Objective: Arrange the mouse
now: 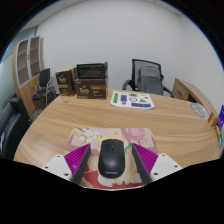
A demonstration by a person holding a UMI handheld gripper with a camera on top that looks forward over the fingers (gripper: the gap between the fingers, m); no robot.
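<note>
Mouse (pixel 111 157): black, matt plastic look, smooth shell. Mat (pixel 100 137) under mouse: printed, flat, cloth-like surface. Table (pixel 70 120) around mouse: light wood-grain top, smooth, low sheen. Gripper (pixel 111 166) fingers either side of mouse, gap each side; pads (pixel 78 158) magenta, matt. Chair (pixel 148 76) beyond mouse: dark mesh back.
</note>
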